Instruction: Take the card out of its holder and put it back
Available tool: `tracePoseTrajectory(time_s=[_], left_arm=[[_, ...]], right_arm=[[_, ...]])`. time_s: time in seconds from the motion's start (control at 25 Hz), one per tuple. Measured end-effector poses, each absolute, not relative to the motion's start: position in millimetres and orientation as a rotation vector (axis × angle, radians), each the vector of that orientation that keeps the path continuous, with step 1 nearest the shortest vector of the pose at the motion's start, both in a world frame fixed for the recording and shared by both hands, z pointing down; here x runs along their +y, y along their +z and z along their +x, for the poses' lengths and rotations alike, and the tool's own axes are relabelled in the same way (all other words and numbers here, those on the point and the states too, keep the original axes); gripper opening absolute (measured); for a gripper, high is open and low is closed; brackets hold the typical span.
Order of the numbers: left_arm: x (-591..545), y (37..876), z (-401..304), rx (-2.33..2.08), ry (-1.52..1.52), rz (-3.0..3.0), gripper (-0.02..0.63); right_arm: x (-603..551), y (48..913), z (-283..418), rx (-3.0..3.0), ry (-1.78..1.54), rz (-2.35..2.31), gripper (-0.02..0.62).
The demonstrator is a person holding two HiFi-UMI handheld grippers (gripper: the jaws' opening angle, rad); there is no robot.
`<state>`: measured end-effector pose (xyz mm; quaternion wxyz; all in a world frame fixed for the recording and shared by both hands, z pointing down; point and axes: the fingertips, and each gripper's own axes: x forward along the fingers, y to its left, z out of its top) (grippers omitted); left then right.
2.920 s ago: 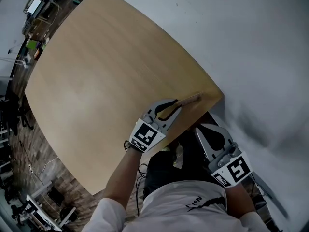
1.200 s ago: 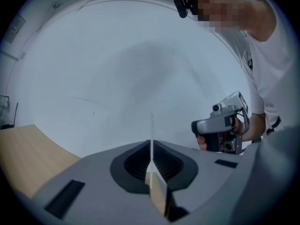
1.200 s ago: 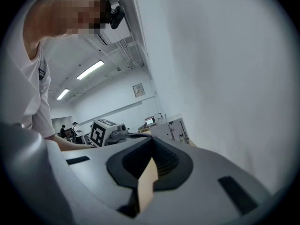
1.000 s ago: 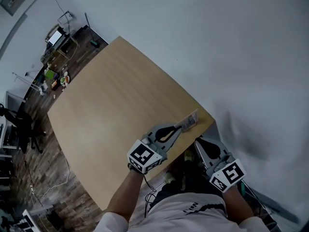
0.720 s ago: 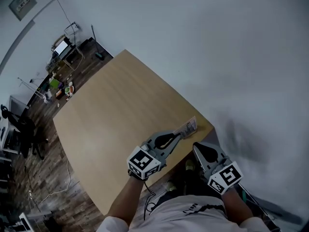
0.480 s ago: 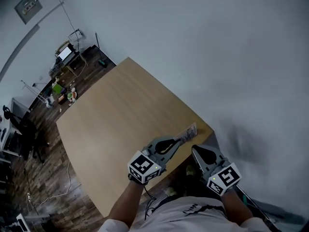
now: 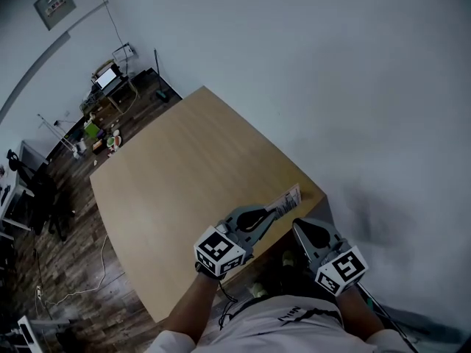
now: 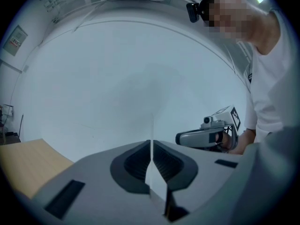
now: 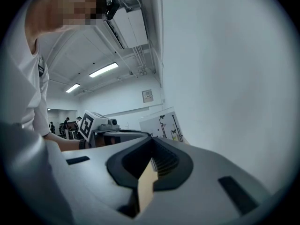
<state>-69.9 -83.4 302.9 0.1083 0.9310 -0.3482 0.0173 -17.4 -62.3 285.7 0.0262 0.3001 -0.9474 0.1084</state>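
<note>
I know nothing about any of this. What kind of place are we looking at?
Probably an office or lab workroom. A plain wooden table stands against a white wall, a desk with a lit monitor and clutter sits in the far corner, and strip lights hang overhead.

Grey left tool (image 7: 273, 212) and right tool (image 7: 298, 226), black-and-white marker cubes (image 7: 219, 252), white short-sleeved shirt (image 7: 283, 329)

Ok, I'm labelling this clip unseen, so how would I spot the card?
Find the wooden table beside the white wall and go to its near right corner. There the left gripper is shut on the card, a small slip: white with dark print, unlike the plain tan top.
</note>
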Motion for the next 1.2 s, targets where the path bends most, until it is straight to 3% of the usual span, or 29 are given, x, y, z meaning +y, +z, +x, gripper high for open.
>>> tracePoseTrajectory(time_s=[0.68,1.2], left_arm=[[-91.2,320.5,-69.7,-1.019,0.105,2.736,0.025],[-142.3,417.7,-51.3,-0.932,0.159,2.69,0.025]], right_arm=[[-46.5,305.5,8.6,-2.887,0.415,0.993,0.014],[-88.2,376.6,31.4,-2.841,0.563,1.002,0.014]])
